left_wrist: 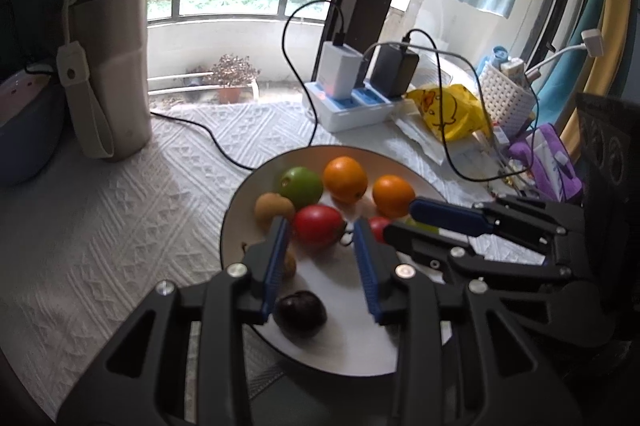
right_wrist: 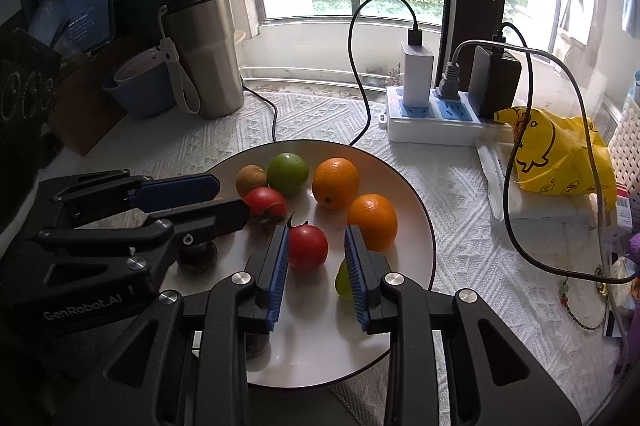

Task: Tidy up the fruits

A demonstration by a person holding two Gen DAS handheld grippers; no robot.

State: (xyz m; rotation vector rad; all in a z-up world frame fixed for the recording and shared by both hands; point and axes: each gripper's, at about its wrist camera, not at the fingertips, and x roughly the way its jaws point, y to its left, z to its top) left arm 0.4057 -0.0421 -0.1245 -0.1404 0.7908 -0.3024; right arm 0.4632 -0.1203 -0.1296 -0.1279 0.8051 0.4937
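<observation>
A white plate (left_wrist: 248, 193) (right_wrist: 416, 197) holds several fruits: two oranges (left_wrist: 345, 179) (right_wrist: 335, 182), a green fruit (left_wrist: 301, 187) (right_wrist: 288, 173), a tan round fruit (left_wrist: 268, 207) (right_wrist: 251, 180), two red fruits (left_wrist: 318, 229) (right_wrist: 307, 246), a dark plum (left_wrist: 301, 313) and a yellow-green fruit (right_wrist: 342, 280). My left gripper (left_wrist: 320, 226) is open and empty, its jaws on either side of a red fruit. My right gripper (right_wrist: 316, 236) is open and empty around the other red fruit. The right gripper also shows in the left wrist view (left_wrist: 400, 222), and the left gripper in the right wrist view (right_wrist: 232, 197).
A steel tumbler (left_wrist: 108, 65) (right_wrist: 204, 53) stands at the back left by a blue bowl (right_wrist: 140, 85). A power strip (left_wrist: 348, 101) (right_wrist: 432, 121) with chargers and cables, a yellow bag (left_wrist: 444, 109) (right_wrist: 556, 153) and a white basket (left_wrist: 506, 93) crowd the right. White textured cloth (left_wrist: 100, 226) covers the table.
</observation>
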